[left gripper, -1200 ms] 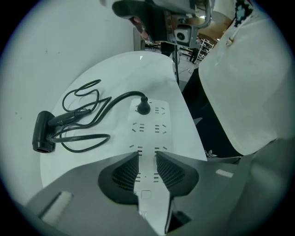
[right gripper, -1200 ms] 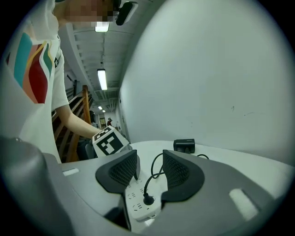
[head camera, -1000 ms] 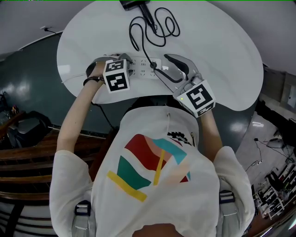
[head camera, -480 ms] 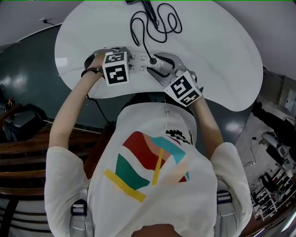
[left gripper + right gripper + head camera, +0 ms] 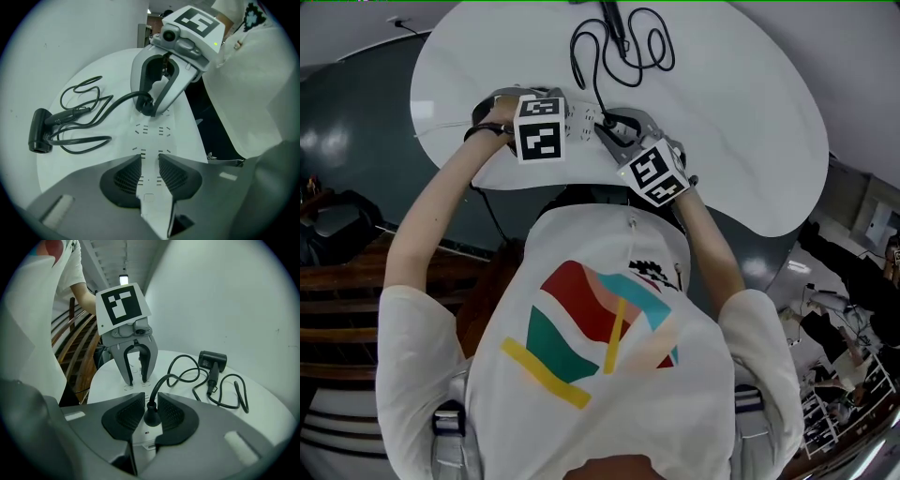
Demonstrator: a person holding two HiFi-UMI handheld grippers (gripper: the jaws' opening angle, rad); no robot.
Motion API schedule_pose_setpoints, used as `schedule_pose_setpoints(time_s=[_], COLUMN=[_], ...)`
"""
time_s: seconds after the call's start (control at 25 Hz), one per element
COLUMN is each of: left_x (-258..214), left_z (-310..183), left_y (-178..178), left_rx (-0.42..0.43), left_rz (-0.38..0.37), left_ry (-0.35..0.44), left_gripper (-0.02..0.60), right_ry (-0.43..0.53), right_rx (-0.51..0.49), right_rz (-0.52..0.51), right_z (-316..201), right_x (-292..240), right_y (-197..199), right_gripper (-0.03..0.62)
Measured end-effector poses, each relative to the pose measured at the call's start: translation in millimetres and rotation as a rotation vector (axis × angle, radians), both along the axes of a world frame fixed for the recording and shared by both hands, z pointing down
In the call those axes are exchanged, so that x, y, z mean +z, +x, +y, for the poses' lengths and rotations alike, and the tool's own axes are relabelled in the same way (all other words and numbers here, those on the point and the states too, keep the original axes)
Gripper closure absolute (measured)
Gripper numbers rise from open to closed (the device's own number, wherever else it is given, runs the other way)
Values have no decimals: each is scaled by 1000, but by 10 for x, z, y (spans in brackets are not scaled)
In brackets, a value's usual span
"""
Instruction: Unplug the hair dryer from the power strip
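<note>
A white power strip [image 5: 151,136] lies on the round white table [image 5: 741,112]. My left gripper [image 5: 150,171] points down onto it, with both pads against the strip's sides. The hair dryer's black plug [image 5: 151,416] stands in a socket at the strip's other end. My right gripper [image 5: 151,413] has the plug between its jaws, which are closing, and the pads touch it. From the plug the black cord [image 5: 623,56] loops to the black hair dryer [image 5: 40,131], which lies farther back on the table. In the head view both grippers meet over the strip [image 5: 581,120].
The strip sits close to the table's near edge, right in front of the person's body. A second cable [image 5: 492,220] hangs down from that edge. Dark floor and wooden rails [image 5: 337,309] lie to the left below.
My right gripper has come down from above the strip onto the plug, and its jaws have narrowed around it. The left gripper has stayed on the strip.
</note>
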State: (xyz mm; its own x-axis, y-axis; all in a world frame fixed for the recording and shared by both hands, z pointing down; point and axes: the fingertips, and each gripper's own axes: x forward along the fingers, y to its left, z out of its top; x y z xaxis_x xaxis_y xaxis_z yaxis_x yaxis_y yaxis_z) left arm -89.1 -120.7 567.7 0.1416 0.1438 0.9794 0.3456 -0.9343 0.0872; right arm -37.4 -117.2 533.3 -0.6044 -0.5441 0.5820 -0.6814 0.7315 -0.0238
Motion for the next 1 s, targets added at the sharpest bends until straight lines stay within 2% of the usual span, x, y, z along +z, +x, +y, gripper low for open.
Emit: schedule_pose_setpoints(time_s=[0.16, 0.28, 0.52, 0.68, 0.8, 0.84, 0.88, 0.96, 1.0], left_x=[4, 14, 22, 31, 16, 6, -2, 1, 6], left_z=[-5, 0, -8, -22, -74, -97, -97, -68, -65], left_y=[11, 4, 10, 11, 91, 120, 115, 44, 28], left_rx=[-2, 16, 33, 61, 20, 3, 1, 21, 26], left_rz=[-13, -54, -88, -153, -128, -118, -118, -137, -143], left_ry=[5, 15, 35, 55, 57, 62, 63, 49, 39], left_gripper=[463, 463, 463, 465, 467, 468, 468, 469, 471], right_ry=[21, 56, 32, 3, -1, 11, 36, 152, 224], right_rx=[-19, -9, 14, 23, -24, -25, 2, 103, 132], right_rz=[39, 74, 65, 33, 30, -12, -110, -362, -418], right_z=[-15, -15, -54, -90, -148, -201, -268, -530, -709], right_x=[7, -6, -31, -57, -68, -158, -370, -1080, -1405], right_y=[9, -2, 2, -2, 75, 103, 101, 71, 102], right_gripper=[514, 520, 528, 530, 530, 530, 530, 530, 528])
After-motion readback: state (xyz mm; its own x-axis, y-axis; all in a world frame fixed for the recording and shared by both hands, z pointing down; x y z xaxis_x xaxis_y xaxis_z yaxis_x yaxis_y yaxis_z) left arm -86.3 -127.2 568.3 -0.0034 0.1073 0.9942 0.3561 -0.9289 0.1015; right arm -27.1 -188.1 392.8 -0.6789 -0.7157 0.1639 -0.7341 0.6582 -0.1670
